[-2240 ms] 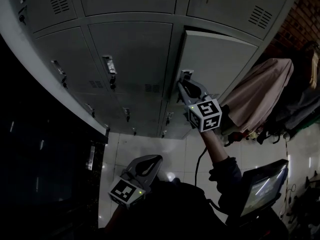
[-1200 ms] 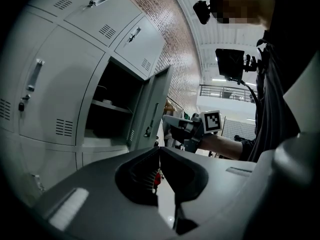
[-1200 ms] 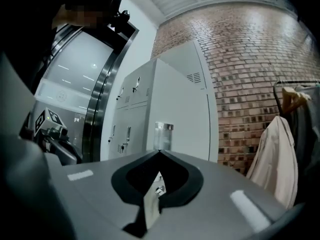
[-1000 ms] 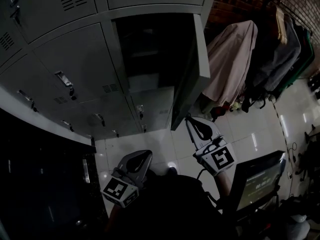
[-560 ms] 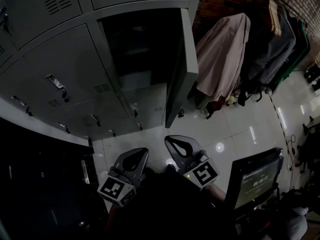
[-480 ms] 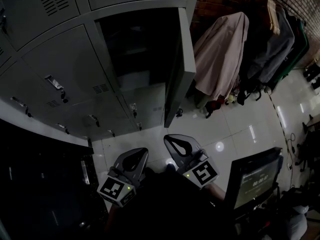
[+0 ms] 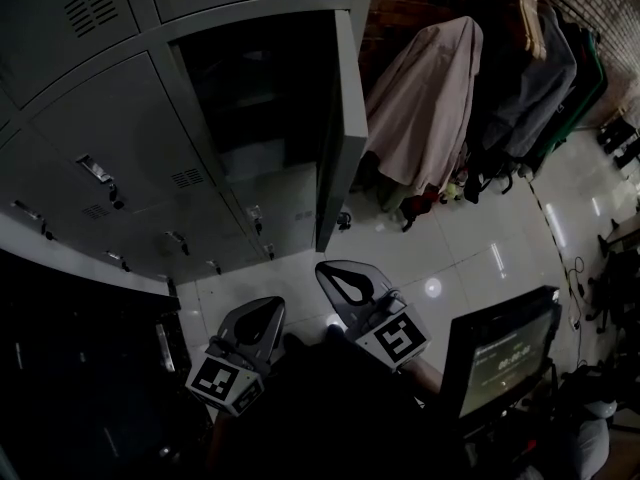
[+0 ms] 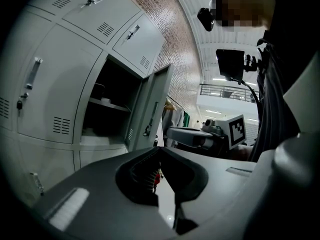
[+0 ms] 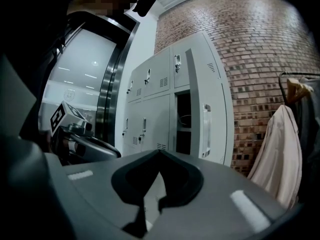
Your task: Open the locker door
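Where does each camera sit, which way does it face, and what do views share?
Head view: on the head, looking steeply down at the open locker door and floor; left gripper and right gripper below.
Left gripper view: on that gripper, facing the lockers; right gripper and person's torso at right.
Right gripper view: on that gripper, facing lockers and brick wall; left gripper at left.
Shared: all three show the open locker door.

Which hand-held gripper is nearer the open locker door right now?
Right. The right hand-held gripper sits below the locker door, apart from it; the left hand-held gripper is lower and further left.
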Demonstrator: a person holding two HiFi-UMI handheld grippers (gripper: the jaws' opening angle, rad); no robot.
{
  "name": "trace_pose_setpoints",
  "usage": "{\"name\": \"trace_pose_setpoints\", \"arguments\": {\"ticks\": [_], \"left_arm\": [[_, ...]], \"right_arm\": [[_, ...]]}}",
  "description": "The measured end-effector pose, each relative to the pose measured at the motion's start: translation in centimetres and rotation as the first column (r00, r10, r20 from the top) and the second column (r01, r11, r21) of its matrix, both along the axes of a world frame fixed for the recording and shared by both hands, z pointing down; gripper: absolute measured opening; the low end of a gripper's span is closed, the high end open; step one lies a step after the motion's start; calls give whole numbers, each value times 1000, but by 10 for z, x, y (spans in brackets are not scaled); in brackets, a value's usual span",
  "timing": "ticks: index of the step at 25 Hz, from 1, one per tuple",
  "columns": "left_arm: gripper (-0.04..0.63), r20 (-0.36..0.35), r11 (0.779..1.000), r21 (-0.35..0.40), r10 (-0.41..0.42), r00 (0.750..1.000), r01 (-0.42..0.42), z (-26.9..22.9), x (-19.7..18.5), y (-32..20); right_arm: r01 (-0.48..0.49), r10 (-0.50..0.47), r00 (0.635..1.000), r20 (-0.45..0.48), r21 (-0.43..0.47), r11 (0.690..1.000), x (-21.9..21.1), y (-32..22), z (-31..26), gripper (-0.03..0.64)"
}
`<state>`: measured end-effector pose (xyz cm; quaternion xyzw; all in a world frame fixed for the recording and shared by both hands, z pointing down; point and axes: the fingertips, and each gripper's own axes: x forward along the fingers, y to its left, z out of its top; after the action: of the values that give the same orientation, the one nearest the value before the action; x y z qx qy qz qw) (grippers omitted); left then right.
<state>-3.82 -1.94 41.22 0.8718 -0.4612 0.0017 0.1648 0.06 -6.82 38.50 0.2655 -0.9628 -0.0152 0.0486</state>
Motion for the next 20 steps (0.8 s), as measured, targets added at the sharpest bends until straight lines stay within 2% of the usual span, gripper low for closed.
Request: {"name": "trace_pose_setpoints", "arguments": {"ticks": [20], "left_arm": [[15, -5, 999, -18, -28, 1000, 28, 3, -1, -1]], "right_arm": [[16, -16, 1000, -24, 16, 1000, 0, -4, 2, 0]]}}
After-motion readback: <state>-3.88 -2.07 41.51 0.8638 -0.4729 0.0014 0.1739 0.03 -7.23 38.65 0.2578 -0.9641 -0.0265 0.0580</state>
